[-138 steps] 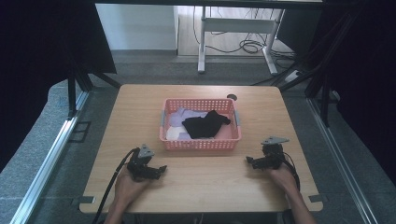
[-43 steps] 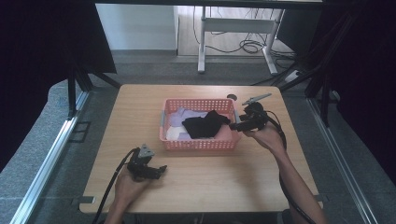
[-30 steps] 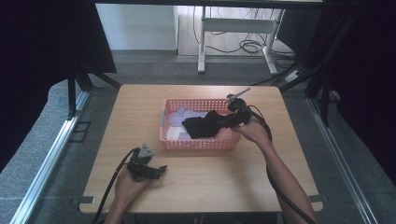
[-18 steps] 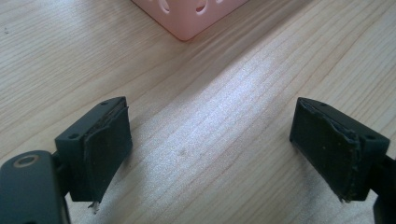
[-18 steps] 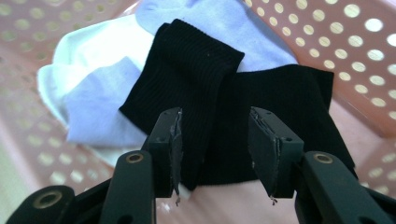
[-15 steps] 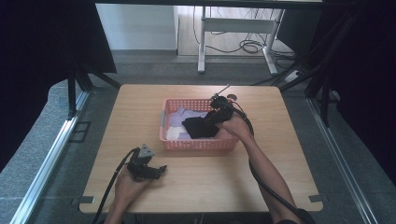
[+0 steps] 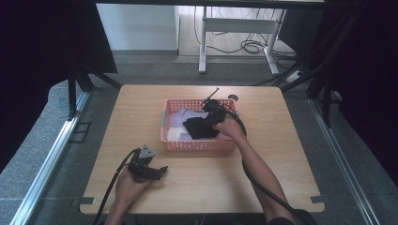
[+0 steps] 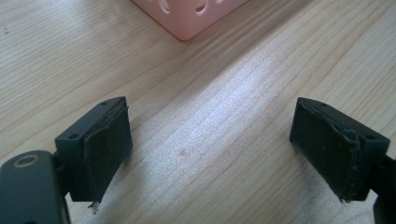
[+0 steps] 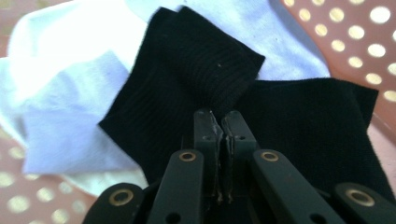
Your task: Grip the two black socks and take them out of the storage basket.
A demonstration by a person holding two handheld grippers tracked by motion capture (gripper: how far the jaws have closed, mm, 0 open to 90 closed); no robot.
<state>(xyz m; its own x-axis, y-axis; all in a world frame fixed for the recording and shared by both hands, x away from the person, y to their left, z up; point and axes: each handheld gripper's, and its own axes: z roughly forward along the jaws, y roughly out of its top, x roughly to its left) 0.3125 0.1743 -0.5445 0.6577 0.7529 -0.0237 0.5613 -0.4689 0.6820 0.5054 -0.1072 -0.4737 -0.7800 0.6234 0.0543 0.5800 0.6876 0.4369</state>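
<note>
Basket (image 7: 199, 144), pink and perforated, is sitting near the middle of the table (image 7: 281, 154), holding a black sock (image 7: 199, 127) on top of white cloths (image 7: 178, 122).

Right gripper (image 7: 210, 112) is reaching down into the basket from its right side, hand (image 7: 230, 127) behind it, cable trailing along the forearm. Its jaws have just been closing and are now standing pressed together; in the right gripper view the gripper (image 9: 218, 122) is pinching a raised fold of the sock (image 9: 187, 79) between its tips. Fabric is bunching up right at the pads. Second black piece (image 9: 317, 126) is lying flat just beside the jaws, overlapping the first; cannot tell if it is the same sock or its pair. White cloths (image 9: 65, 102) are lying under and beside the black fabric, with the basket floor (image 9: 355, 42) showing at the edges.

Left gripper (image 7: 162, 169) is resting on the table near the front edge, well apart from the basket, hand (image 7: 129, 180) wrapped round its body. In the left gripper view its gripper (image 8: 210, 149) is standing wide apart, released, bare wood (image 8: 210, 93) between the pads, and a basket corner (image 8: 187, 14) is showing beyond
</note>
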